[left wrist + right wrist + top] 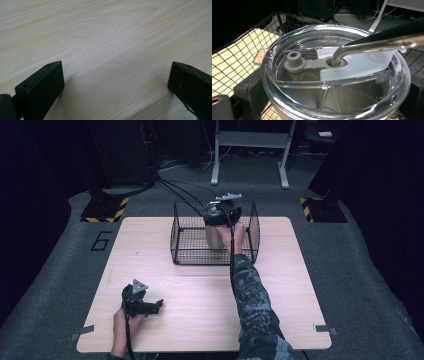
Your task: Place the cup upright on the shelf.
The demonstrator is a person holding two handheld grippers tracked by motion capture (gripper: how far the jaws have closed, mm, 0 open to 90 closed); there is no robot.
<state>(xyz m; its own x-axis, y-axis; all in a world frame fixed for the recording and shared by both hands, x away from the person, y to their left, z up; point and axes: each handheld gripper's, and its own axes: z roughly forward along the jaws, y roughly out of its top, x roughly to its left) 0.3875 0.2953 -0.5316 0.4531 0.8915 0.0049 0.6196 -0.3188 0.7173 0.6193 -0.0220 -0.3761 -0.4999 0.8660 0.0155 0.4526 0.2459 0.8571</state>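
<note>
Resting near the front edge: the left hand-held gripper (159, 305) is laid low on the worktop (200, 290), its jaws spread wide with bare wood between them; nothing is held.
Cup, location: a tumbler (215, 236) with a clear lid (337, 75) is seen inside the wire basket (187, 252) at the far middle of the worktop.
Right hand-held gripper: the right hand-held gripper (216, 231) is set around the tumbler just under the lid rim; dark jaw blocks are seen at both sides of the body, so it is judged closed on the cup, at about the cup's width.
Straw: a metal straw (372, 46) is passed through the lid's hole beside a grey stopper (294, 62).
Handling: the tumbler is judged stiff, smooth and somewhat slippery, and top-heavy with the straw; whether it holds liquid cannot be told.
Grip point: the body below the lid is best taken, not the lid or straw.
Beyond: a dark floor and a table frame (250, 150) are seen.
</note>
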